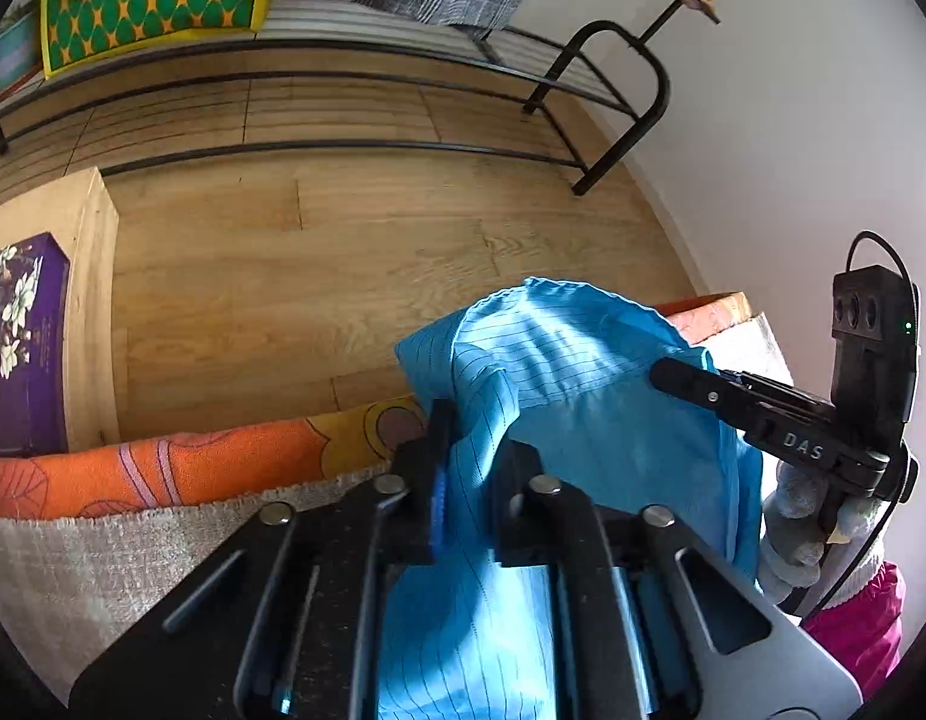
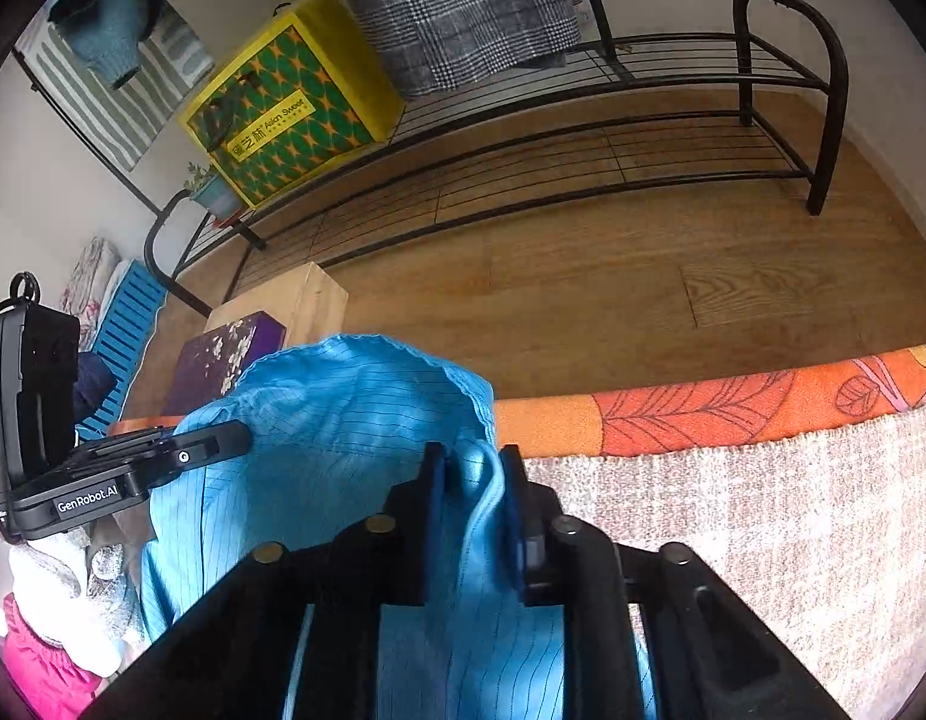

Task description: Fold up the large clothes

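Item: blue garment [image 1: 559, 372], lifted above the bed [image 2: 763, 510], an edge pinched in my left gripper [image 1: 472, 462] and my right gripper [image 2: 472, 480], both clamped on cloth. Handling: I judge even tension and level edges are needed before laying down. Surface: grey blanket, orange sheet [image 2: 703, 414]. Room: wood floor [image 1: 343, 252], black rack [image 2: 673, 120], yellow box [image 2: 283, 108].
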Available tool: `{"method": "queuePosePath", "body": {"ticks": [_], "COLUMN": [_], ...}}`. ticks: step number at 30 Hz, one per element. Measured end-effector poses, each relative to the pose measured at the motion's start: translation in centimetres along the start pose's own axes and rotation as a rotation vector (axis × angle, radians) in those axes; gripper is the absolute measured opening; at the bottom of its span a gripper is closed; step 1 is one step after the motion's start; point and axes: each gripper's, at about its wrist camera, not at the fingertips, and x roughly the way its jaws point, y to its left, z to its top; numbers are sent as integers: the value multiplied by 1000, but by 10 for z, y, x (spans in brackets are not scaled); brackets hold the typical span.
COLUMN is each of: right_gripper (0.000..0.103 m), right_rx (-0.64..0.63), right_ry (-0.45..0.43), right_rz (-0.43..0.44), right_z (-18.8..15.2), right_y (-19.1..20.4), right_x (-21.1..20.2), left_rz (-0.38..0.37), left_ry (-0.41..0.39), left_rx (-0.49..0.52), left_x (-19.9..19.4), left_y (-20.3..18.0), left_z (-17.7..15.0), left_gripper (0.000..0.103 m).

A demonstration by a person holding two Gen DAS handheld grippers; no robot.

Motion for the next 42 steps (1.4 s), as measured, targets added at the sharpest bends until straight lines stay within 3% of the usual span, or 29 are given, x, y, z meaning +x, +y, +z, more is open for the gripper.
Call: {"method": "queuePosePath", "body": {"ticks": [6,9,19,26,31,42], "right_gripper": [2,1,1,1,1,1], "right_rx": [2,-11,-35,-62,-69,-160], "right_ry": [-120,-169,-250,-266,-247,-168], "right_rz": [32,41,75,104,133,81], "right_z": [-9,-18,-86,-162,-222,-353], "right_y": [17,32,77,97,105,115], "right_x": [-48,-81,-204,-274,-301,-312], "left_rz": [-38,-18,-26,-7,7,29], "left_ry": [-98,-155,-247,-286,-301,-264], "left_rx": [37,83,121,169,182,200], "left_x": [-38,-70,-183,-239,-264,-256], "left_y": [-13,-31,-93,-128,-142,-166], "left_z": [-11,-23,-91,-172,-241,-401], "left_gripper": [1,1,0,0,0,0]}}
